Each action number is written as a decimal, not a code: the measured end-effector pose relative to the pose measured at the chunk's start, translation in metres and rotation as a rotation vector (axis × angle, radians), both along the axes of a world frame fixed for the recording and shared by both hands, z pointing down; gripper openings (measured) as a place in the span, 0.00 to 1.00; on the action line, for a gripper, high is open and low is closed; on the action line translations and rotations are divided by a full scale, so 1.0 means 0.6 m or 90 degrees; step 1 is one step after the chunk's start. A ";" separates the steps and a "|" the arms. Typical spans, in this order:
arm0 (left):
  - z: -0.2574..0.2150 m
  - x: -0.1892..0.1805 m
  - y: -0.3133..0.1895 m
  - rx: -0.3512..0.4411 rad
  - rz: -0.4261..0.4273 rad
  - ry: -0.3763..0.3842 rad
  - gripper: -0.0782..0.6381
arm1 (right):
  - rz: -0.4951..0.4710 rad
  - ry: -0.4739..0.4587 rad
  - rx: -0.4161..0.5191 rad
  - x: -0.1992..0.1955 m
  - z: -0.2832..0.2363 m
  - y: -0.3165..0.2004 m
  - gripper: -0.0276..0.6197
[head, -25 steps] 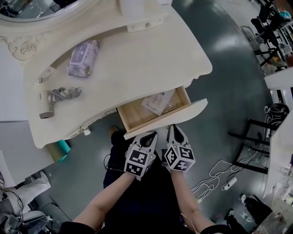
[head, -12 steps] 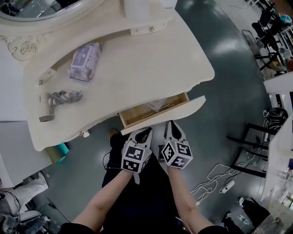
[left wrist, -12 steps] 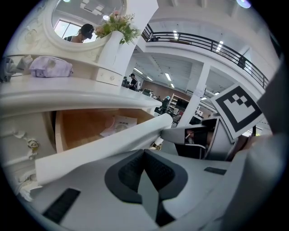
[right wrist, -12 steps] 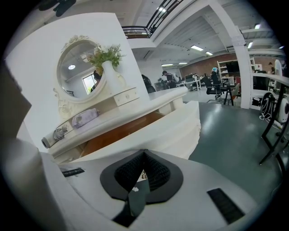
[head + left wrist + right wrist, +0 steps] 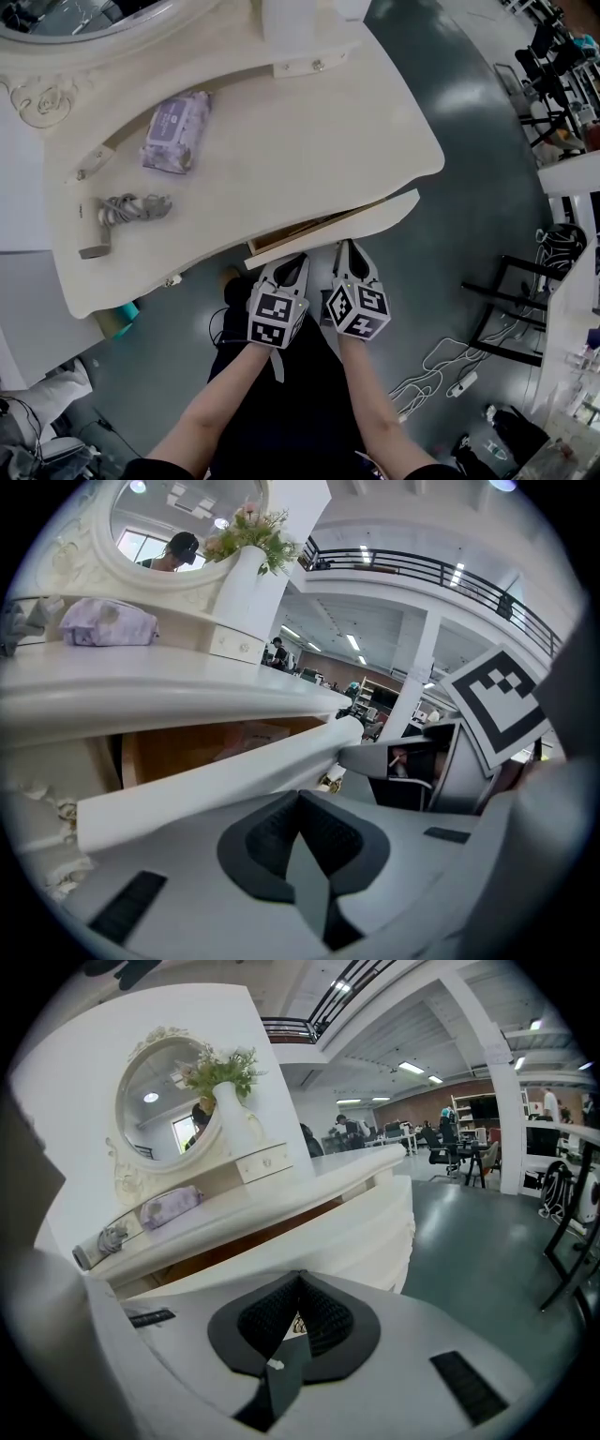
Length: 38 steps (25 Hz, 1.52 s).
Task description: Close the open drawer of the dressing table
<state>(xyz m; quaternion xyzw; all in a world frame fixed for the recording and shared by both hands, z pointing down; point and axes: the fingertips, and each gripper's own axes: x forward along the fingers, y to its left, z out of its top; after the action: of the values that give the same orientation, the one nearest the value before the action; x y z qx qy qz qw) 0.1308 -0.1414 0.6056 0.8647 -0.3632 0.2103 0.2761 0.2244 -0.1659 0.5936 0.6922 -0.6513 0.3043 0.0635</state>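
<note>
The cream dressing table (image 5: 281,141) fills the upper left of the head view. Its drawer front (image 5: 337,225) stands only a narrow gap out from the table edge, with a strip of wooden inside (image 5: 300,230) showing. My left gripper (image 5: 298,260) and right gripper (image 5: 341,247) are side by side, both shut, with their tips against the drawer front. In the left gripper view the drawer front (image 5: 216,775) runs across just ahead of the shut left gripper (image 5: 300,794). In the right gripper view the ribbed drawer front (image 5: 347,1227) lies beyond the shut right gripper (image 5: 300,1279), and a bit of brass shows under its pads.
On the tabletop lie a purple wipes pack (image 5: 174,132) and a grey corded appliance (image 5: 122,211). A round mirror (image 5: 84,14) stands at the back. Black stands (image 5: 511,300) and white floor cables (image 5: 450,366) are on the right. A teal object (image 5: 127,311) sits under the table's left end.
The drawer has slid in from well open, with a paper visible inside, to nearly shut. Both grippers moved forward with its front.
</note>
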 end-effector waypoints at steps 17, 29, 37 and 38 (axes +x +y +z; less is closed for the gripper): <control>-0.004 -0.019 -0.063 0.055 -0.034 -0.023 0.11 | 0.002 0.013 0.068 -0.016 -0.004 -0.055 0.08; -0.003 -0.032 -0.108 0.092 -0.051 -0.045 0.11 | -0.021 0.041 0.105 -0.032 -0.007 -0.099 0.08; 0.005 -0.031 -0.118 0.079 -0.041 -0.042 0.11 | -0.007 0.019 0.119 -0.036 -0.005 -0.110 0.08; 0.005 -0.031 -0.118 0.079 -0.042 -0.042 0.11 | -0.008 0.019 0.119 -0.036 -0.005 -0.110 0.08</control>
<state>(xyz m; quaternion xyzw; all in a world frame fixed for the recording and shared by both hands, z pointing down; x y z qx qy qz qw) 0.1119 -0.2122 0.6087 0.8603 -0.4127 0.2063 0.2168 0.2027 -0.2321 0.5904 0.6957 -0.6799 0.2316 0.0103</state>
